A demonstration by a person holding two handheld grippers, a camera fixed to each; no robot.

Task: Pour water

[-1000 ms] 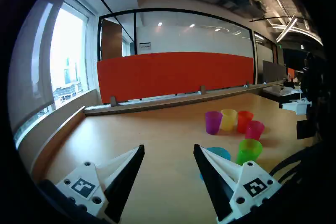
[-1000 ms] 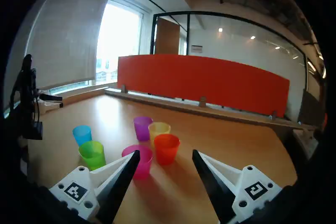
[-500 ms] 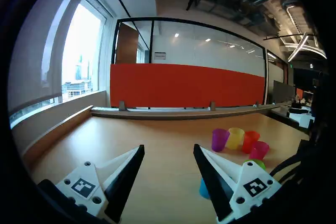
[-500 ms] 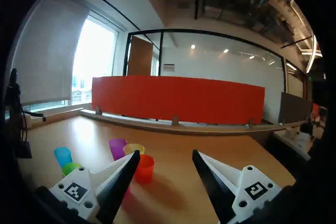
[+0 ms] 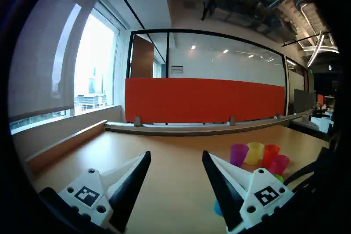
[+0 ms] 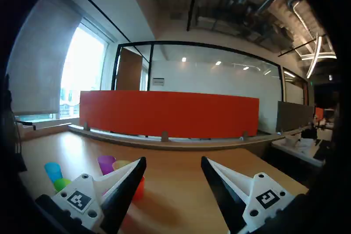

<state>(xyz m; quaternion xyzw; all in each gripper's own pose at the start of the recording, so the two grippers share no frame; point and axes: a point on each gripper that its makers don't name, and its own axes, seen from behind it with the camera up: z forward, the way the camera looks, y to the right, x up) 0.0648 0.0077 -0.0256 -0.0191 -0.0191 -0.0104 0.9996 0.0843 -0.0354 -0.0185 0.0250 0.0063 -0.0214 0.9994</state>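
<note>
Cups (image 5: 255, 153) sit low and right of our left gripper (image 5: 175, 153), low-left of our right gripper (image 6: 172, 159), both with fingers spread, gripping nothing

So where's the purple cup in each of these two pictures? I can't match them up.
Left gripper view: the purple cup stands low and right of centre, just left of the yellow cup.
Right gripper view: the purple cup stands low on the left side of the picture.
Shared landmark: the long red partition along the far edge of the table, behind the cups in both.
</note>
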